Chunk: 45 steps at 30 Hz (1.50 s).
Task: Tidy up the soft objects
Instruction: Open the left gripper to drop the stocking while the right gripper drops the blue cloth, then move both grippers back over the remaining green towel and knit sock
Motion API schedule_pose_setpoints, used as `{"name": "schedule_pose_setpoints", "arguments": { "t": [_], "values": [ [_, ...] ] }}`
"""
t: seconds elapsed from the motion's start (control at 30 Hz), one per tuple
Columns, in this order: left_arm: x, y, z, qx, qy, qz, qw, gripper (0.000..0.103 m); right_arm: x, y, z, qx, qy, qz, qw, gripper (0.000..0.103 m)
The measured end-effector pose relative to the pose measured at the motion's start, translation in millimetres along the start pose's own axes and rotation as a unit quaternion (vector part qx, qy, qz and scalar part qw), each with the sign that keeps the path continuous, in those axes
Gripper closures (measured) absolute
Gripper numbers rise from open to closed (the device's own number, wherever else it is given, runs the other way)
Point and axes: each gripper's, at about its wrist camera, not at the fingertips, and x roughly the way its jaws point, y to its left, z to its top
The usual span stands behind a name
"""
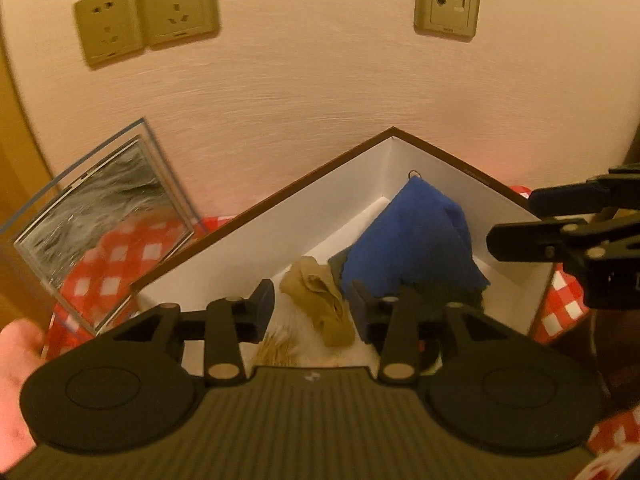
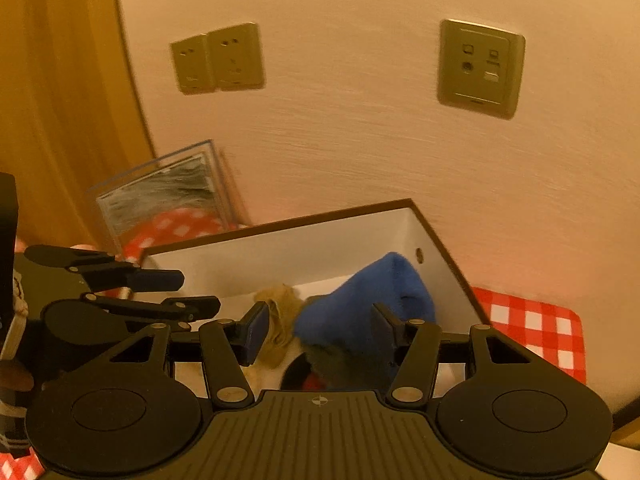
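**Both tongs open over the box: snag and spill hazards**

My left tongs (image 1: 314, 306) stand apart, pads clear of everything. A tan sock (image 1: 320, 304) lies in the gap between them but is not pinched; it rests on the box (image 1: 256, 208) floor, toward the near side. My right tongs (image 2: 318, 330) are also parted. The blue cloth (image 2: 368, 304) sits between the right fingers; I see no pad pressing on it, so I treat it as released. It is heaped toward the far right corner of the box, peak leaning near the wall. A dark item lies under its near edge; I cannot identify it.

Hazards from this state:

1. Snag on withdrawal. The blue cloth is fuzzy and rises above the finger line. Lifting the right tongs straight through it could drag the cloth up and over the rim onto the checked cloth (image 2: 532, 332).
2. Double pick. The sock touches or nearly touches the blue cloth. Closing either tongs here could catch both.
3. Tong collision. In the left wrist view the right tongs sit just beside the box's right wall, and both work inside one box. Simultaneous moves could knock fingers together.
4. Box shift. A finger hooking the wall could slide the box toward the glass frame (image 1: 108, 220) leaning at the desk's back left.
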Motion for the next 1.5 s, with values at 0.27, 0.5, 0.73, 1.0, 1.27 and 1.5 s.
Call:
{"name": "schedule_pose_setpoints", "arguments": {
  "t": [0.27, 0.5, 0.73, 1.0, 1.27, 1.5],
  "values": [
    [-58.4, 3.3, -24.5, -0.023, -0.009, 0.005, 0.9997, 0.065, -43.7, 23.0, -17.0, -0.016, -0.017, 0.032, 0.999, 0.046],
    [-106.3, 0.5, -47.2, -0.041, -0.022, 0.019, 0.9987, 0.065, -83.7, 34.7, -33.8, -0.015, -0.031, 0.054, 0.998, 0.043],
    [-146.1, -8.5, -72.0, -0.057, -0.030, 0.021, 0.9977, 0.065, -119.2, 41.0, -56.2, -0.016, -0.035, 0.060, 0.997, 0.042],
    [-173.0, -29.3, -104.6, -0.066, -0.016, 0.016, 0.9976, 0.065, -146.7, 39.5, -95.5, 0.008, -0.017, 0.059, 0.998, 0.041],
    [-191.5, -52.2, -137.7, -0.070, 0.009, -0.002, 0.9975, 0.065, -165.9, 41.5, -136.0, 0.019, 0.006, 0.059, 0.998, 0.041],
    [-198.5, -61.7, -172.8, -0.076, 0.044, -0.004, 0.9961, 0.065, -174.5, 44.9, -172.4, 0.013, 0.027, 0.056, 0.998, 0.041]
  ]
}}
